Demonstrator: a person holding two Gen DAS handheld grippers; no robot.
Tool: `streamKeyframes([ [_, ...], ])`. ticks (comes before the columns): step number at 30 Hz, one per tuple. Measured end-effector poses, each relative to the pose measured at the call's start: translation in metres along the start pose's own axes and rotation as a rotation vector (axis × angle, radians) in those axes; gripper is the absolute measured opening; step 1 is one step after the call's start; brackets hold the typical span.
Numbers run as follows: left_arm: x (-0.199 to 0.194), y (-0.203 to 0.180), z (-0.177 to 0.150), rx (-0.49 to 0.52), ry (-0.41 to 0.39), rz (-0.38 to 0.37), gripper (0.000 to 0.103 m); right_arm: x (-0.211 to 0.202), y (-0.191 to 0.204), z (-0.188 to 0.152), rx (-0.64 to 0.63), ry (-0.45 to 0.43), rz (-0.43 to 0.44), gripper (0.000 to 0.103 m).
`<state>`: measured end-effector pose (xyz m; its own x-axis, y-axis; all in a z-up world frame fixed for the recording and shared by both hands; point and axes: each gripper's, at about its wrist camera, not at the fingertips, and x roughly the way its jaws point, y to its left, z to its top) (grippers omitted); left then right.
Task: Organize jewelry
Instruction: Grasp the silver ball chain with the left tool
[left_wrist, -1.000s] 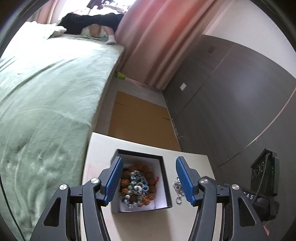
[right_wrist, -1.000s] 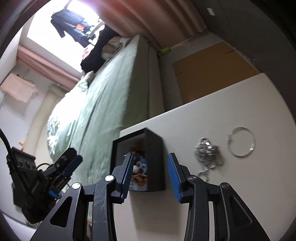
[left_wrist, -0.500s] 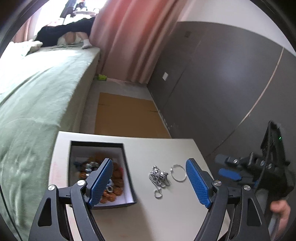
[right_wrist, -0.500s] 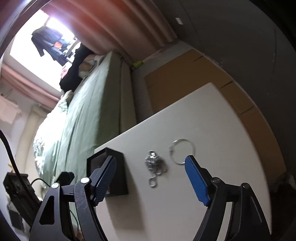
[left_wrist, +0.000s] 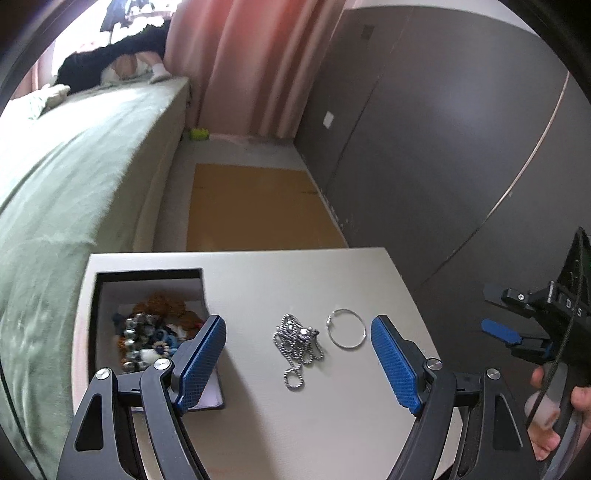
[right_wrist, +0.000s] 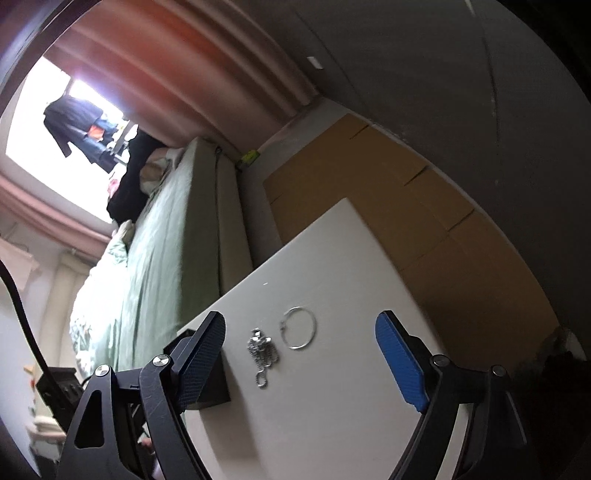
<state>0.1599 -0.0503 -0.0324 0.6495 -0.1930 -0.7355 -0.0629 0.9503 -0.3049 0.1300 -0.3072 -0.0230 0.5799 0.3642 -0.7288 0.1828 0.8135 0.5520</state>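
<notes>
A black jewelry box (left_wrist: 96, 325) with a white lining holds brown bead bracelets and blue-silver pieces (left_wrist: 155, 332) at the left of the small white table (left_wrist: 295, 424). A silver ball chain (left_wrist: 298, 343) and a silver ring hoop (left_wrist: 346, 328) lie on the table right of the box. My left gripper (left_wrist: 299, 363) is open and empty, above the table, with the chain between its fingers in view. My right gripper (right_wrist: 301, 363) is open and empty; the chain (right_wrist: 263, 354), hoop (right_wrist: 298, 328) and box corner (right_wrist: 210, 387) lie ahead of it.
A bed with a green blanket (left_wrist: 74, 177) runs along the table's left. Flat cardboard (left_wrist: 255, 206) lies on the floor beyond the table. A dark wall (left_wrist: 443, 147) stands on the right. The right gripper body and hand (left_wrist: 546, 339) show at the left wrist view's right edge.
Both grippers moved right, away from the box, and opened wide. The chain and hoop now lie between the fingers in both views.
</notes>
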Motion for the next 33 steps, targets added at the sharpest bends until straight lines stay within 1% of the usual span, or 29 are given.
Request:
streamKeyframes([
  [3,0.014,-0.009,0.003,0.026,0.049,0.024,0.081,-0.004,-0.008,0.004,0.005,-0.005,-0.022,0.084],
  [5,0.023,-0.015,0.005,0.041,0.071,0.038,0.077,-0.003,-0.013,0.006,0.013,-0.001,-0.034,0.084],
  [7,0.032,-0.019,0.008,0.051,0.100,0.046,0.069,-0.002,-0.022,0.008,0.027,0.013,-0.038,0.084],
  [9,0.039,-0.023,0.010,0.058,0.123,0.051,0.064,0.000,-0.027,0.009,0.038,0.025,-0.043,0.084],
  [15,0.065,-0.023,0.013,0.073,0.198,0.086,0.054,0.005,-0.037,0.009,0.063,0.052,-0.056,0.084],
  [17,0.077,-0.023,0.010,0.081,0.235,0.104,0.053,0.006,-0.039,0.009,0.073,0.054,-0.062,0.084],
  [19,0.088,-0.022,0.006,0.087,0.266,0.147,0.053,0.006,-0.042,0.009,0.086,0.054,-0.063,0.084],
  [21,0.096,-0.020,0.003,0.074,0.281,0.153,0.053,0.007,-0.044,0.011,0.096,0.055,-0.062,0.084],
  [25,0.109,-0.021,0.001,0.077,0.303,0.173,0.053,0.008,-0.046,0.011,0.112,0.052,-0.059,0.084],
  [31,0.126,-0.029,-0.004,0.117,0.335,0.224,0.053,0.010,-0.044,0.009,0.110,0.064,-0.053,0.084],
  [33,0.128,-0.031,-0.006,0.130,0.324,0.240,0.053,0.010,-0.044,0.008,0.108,0.061,-0.055,0.084],
])
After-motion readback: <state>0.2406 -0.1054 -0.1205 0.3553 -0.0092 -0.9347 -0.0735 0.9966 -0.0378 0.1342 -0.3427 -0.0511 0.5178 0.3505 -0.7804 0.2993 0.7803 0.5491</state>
